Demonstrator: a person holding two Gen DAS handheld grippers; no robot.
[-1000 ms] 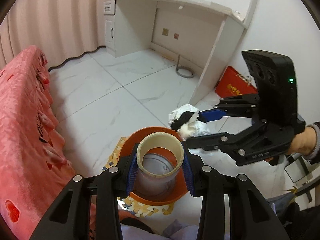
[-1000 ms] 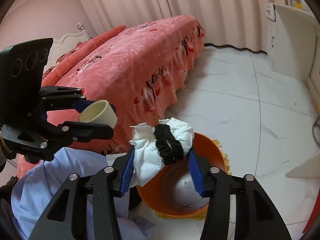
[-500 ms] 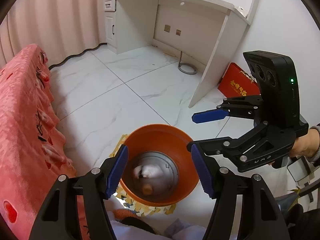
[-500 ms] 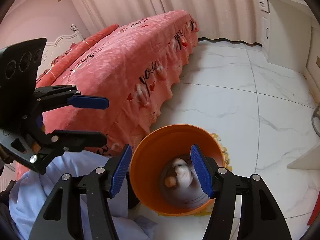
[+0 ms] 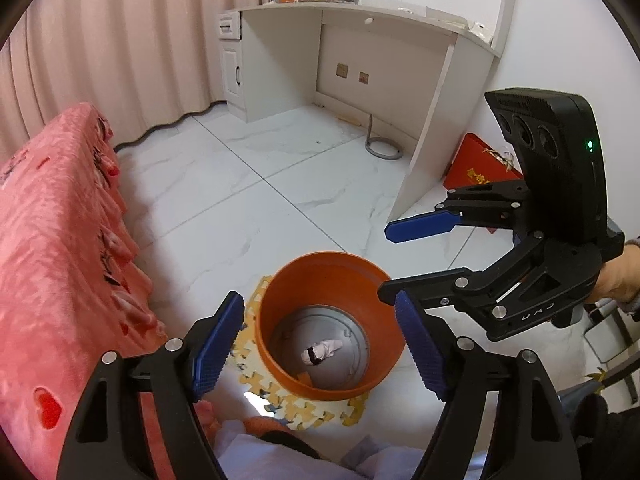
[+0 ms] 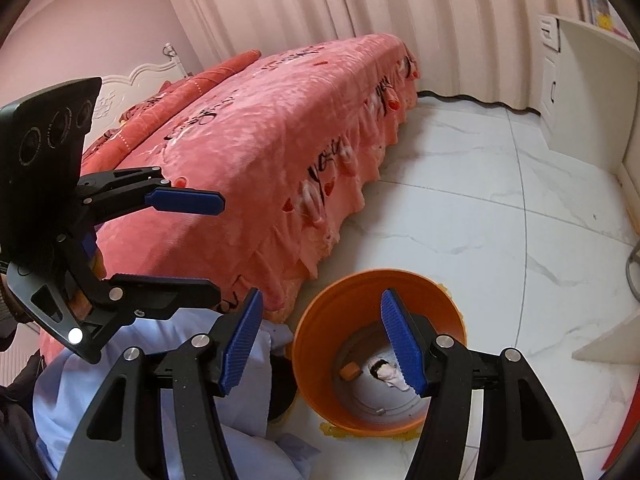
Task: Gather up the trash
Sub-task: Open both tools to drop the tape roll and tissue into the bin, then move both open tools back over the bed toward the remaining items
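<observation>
An orange bin stands on the floor below both grippers. On its grey bottom lies a white wad of tissue with a black piece, and beside that wad a small tan item. My left gripper hovers above the bin's mouth, its jaws opening, with nothing between them. My right gripper is open and empty over the bin's near rim. Each gripper shows in the other's view: the right one at the right, the left one at the left.
A bed with a pink cover runs close along the bin's left side. A yellow foam mat lies under the bin. A white desk, a red box and a grey hose loop stand beyond. A person's light-blue clothing is nearby.
The left gripper let go of a cream tube and the right let go of the white-and-black wad. Both dropped into the bin. Both grippers opened wider and drew up a little.
</observation>
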